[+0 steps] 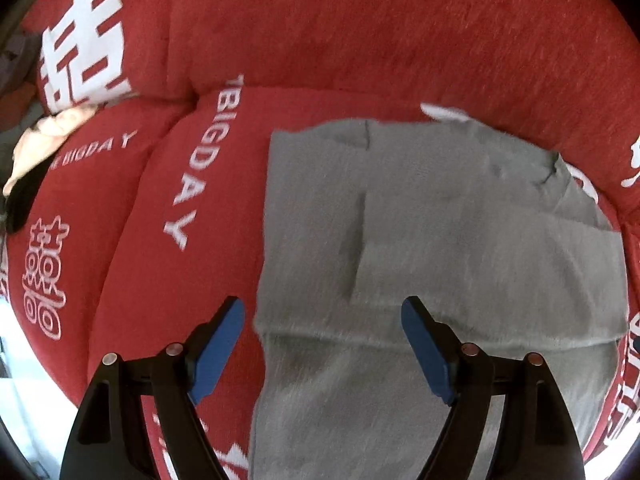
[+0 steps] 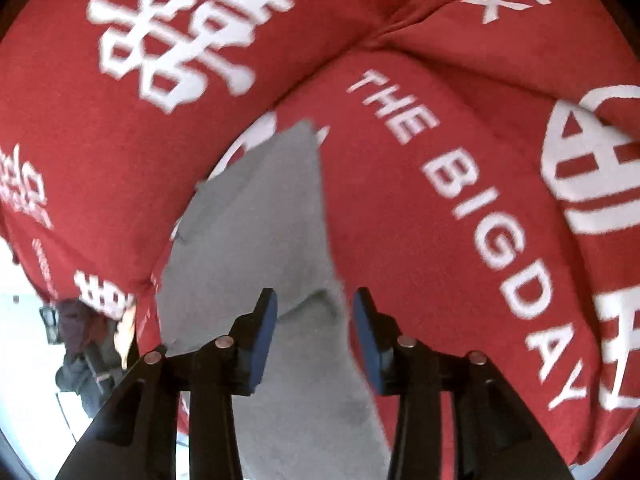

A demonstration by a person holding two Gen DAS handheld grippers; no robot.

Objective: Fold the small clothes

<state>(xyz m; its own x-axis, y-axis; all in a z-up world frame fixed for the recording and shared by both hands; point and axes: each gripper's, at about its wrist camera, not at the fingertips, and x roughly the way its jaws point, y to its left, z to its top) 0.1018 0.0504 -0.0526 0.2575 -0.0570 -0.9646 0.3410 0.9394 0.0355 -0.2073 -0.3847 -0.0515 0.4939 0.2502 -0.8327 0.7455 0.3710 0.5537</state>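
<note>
A grey knit garment [image 1: 440,220] lies flat on a red cushion, with a folded layer across its middle and a turned-up corner at the far right. My left gripper [image 1: 323,308] hovers open over the garment's near left edge, with nothing between its blue pads. In the right wrist view the same grey garment [image 2: 260,220] runs away from me as a narrow strip. My right gripper [image 2: 316,296] stands part open over its near right edge. A raised wrinkle of the cloth sits between the pads, which do not press on it.
The garment rests on a red sofa [image 1: 160,280] with white lettering, whose backrest [image 1: 400,20] rises behind. Cream and black clothes [image 1: 36,152] lie at the seat's left end. In the right wrist view a dark bundle [image 2: 80,344] sits on the pale floor beside the sofa [image 2: 460,260].
</note>
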